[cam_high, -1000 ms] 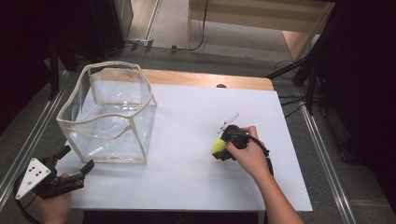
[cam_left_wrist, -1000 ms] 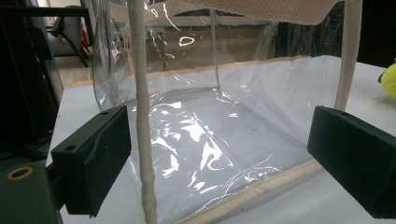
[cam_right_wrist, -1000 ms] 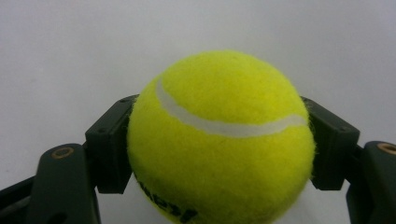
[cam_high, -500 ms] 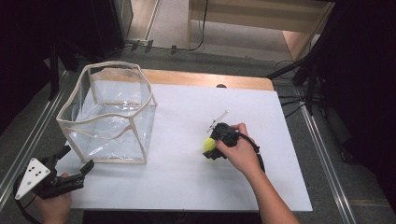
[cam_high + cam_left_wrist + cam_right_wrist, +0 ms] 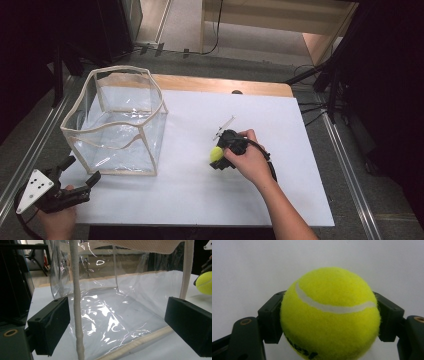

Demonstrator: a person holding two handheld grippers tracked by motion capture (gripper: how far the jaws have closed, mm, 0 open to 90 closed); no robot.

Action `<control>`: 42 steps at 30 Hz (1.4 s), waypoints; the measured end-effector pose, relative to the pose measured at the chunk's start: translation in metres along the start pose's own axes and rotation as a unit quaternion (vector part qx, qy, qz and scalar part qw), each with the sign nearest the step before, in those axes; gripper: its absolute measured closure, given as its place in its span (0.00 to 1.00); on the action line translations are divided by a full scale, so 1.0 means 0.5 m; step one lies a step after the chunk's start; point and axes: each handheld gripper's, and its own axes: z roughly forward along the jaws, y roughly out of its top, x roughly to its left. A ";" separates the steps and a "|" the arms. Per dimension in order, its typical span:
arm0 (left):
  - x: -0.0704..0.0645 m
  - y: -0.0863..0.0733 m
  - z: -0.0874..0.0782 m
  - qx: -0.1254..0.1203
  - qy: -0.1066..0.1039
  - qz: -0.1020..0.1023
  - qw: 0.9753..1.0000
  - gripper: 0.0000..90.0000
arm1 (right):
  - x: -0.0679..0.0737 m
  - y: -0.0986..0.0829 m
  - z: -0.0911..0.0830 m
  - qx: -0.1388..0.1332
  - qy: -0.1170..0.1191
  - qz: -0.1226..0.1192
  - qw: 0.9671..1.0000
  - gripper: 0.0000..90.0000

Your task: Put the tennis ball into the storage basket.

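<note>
A yellow tennis ball point(image 5: 329, 315) sits clamped between the two black jaws of my right gripper point(image 5: 218, 156), a little above the white table near its middle. The same tennis ball point(image 5: 205, 282) peeks in at the right edge of the left gripper view. A clear plastic box point(image 5: 116, 122) with cream fabric edging stands open-topped on the left half of the table. My left gripper point(image 5: 80, 172) is open at the table's front left corner, its jaws spread wide and pointing at the box's near corner point(image 5: 77, 315), holding nothing.
The white tabletop point(image 5: 200, 200) lies on a wooden bench point(image 5: 220, 85). Metal rails point(image 5: 345, 160) run along both sides. Black cables point(image 5: 310, 107) lie on the floor at the right. A dark stand point(image 5: 57, 65) rises behind the box on the left.
My right gripper has carried the tennis ball leftward across the table, toward the box. The left gripper has stayed where it was.
</note>
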 end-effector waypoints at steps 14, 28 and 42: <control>0.000 0.000 0.000 0.000 0.000 0.001 1.000 0.07 | 0.017 0.040 0.005 0.003 0.007 -0.021 1.000 0.26; 0.000 0.000 0.001 -0.002 0.000 -0.002 1.000 0.07 | 0.034 0.081 0.014 0.002 0.015 -0.042 0.999 0.26; 0.001 0.000 0.000 -0.002 -0.001 -0.001 1.000 0.07 | 0.051 0.118 0.022 0.001 0.021 -0.059 0.998 0.26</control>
